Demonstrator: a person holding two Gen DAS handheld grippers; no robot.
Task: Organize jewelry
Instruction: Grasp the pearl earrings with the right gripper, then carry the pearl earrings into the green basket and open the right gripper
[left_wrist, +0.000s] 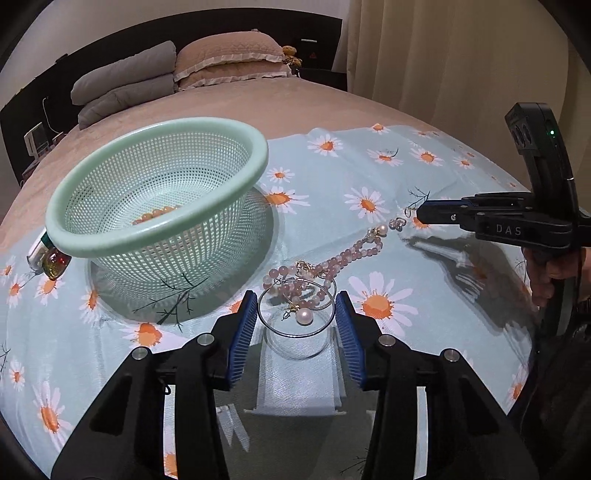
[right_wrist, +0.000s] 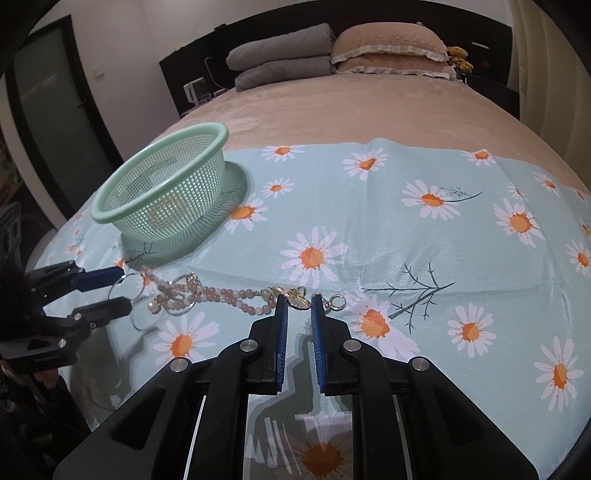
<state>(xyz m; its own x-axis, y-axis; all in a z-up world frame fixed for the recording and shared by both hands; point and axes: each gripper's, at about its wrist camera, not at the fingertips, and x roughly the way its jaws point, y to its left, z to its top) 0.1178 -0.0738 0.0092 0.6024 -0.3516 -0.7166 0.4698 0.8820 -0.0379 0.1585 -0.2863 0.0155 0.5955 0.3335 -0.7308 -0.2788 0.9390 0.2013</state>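
Left wrist view: the left gripper (left_wrist: 295, 308), spread wide around a silver hoop (left_wrist: 295, 308) at lower middle, should next squeeze and carry it to the green basket (left_wrist: 255, 136). The right gripper (right_wrist: 299, 301) is partly spread around a small gold charm (right_wrist: 298, 302).

A home bedroom, wide bed (right_wrist: 332, 110) in beige cover stretching ahead of the claw, stacked pillows (right_wrist: 388, 51) against a dark headboard (left_wrist: 44, 99) far ahead, curtain (left_wrist: 443, 55) off right
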